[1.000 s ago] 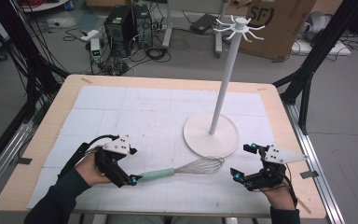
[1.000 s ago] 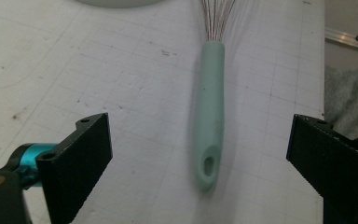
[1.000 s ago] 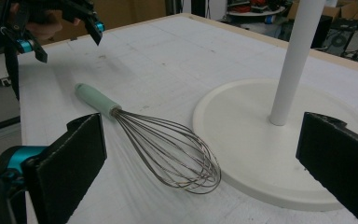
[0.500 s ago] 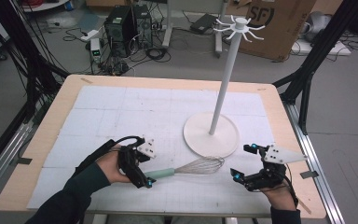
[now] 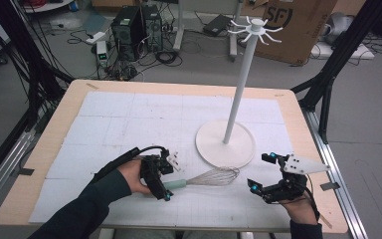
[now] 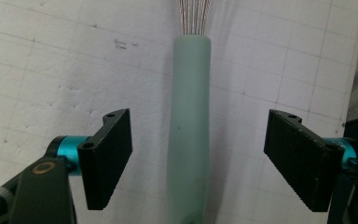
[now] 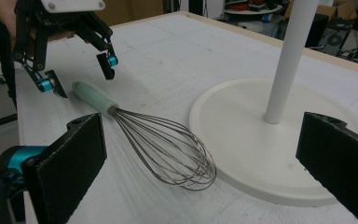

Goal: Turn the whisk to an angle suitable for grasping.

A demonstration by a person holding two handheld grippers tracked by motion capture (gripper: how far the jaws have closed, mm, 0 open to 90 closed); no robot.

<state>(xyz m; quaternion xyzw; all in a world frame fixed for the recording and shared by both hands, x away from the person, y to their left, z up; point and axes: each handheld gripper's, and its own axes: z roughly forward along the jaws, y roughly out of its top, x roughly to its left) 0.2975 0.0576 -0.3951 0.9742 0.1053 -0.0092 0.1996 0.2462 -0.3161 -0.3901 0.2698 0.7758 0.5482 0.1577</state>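
Whisk flat on the white gridded mat, near the front edge of the table, pale green handle toward the left, wire loops toward the right with their tips just beside the rim of the round white stand base. Left gripper poised over the handle end, jaws astride it, just been closing, yet with clear gaps on both sides in the left gripper view: handle centred between the pads, untouched. Right gripper near the front right corner, apart from the whisk, jaws wide with nothing between them; through its view, whisk and base ahead, left gripper hovering at the handle's far end. White pole upright from the base, hooked crown at the top. Broad bare mat behind and to the left of the whisk; little room between whisk and front edge, and scant margin between the right hand and the table's right edge.
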